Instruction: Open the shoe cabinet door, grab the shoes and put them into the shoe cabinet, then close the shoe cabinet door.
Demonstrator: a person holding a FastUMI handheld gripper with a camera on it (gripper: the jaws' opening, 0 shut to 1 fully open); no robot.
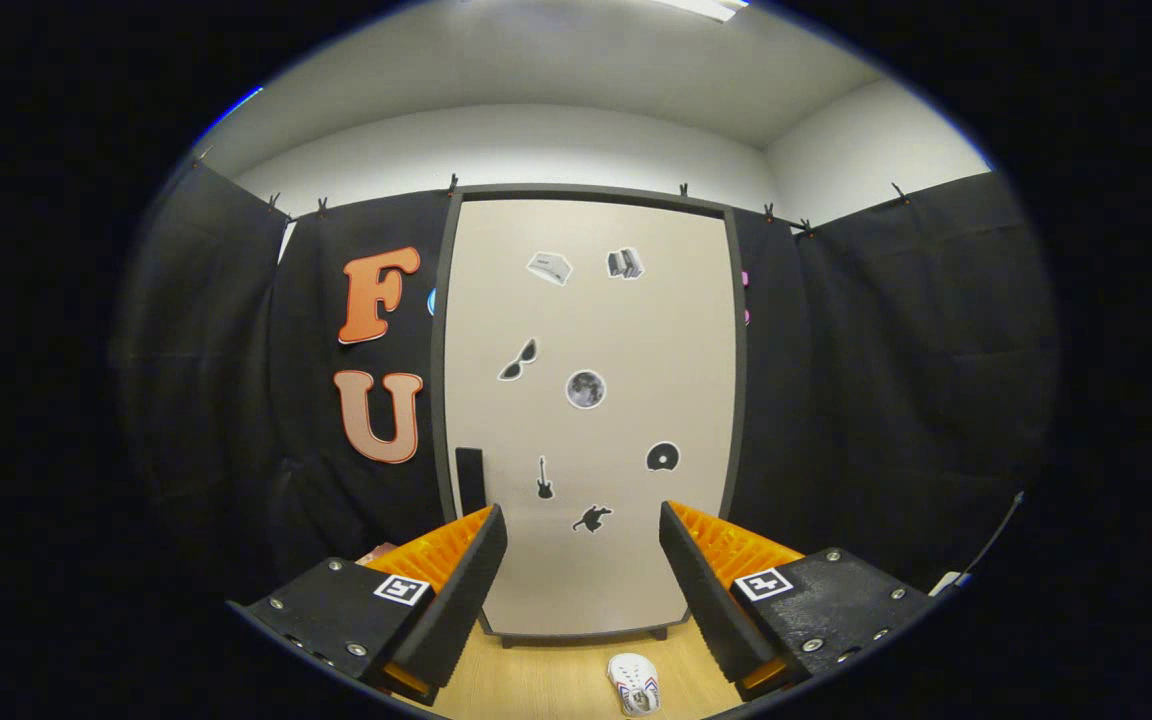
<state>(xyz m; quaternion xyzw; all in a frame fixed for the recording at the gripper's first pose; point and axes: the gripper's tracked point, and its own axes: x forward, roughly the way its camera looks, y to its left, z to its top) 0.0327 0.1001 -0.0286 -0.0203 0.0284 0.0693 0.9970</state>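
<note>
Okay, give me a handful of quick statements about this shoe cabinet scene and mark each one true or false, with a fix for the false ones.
1. The shoe cabinet door is shut. True.
2. The tool is clamped on the shoe. False: its fingers are spread apart with nothing between them.
3. A white shoe lies on the wooden floor in front of the cabinet. True.
4. The dark handle sits near the door's lower left edge, close to the left finger. True.
5. The door's front is plain. False: it carries small stickers, among them a guitar and sunglasses.
6. The shoe is already inside the cabinet. False: it is on the floor outside.
</note>
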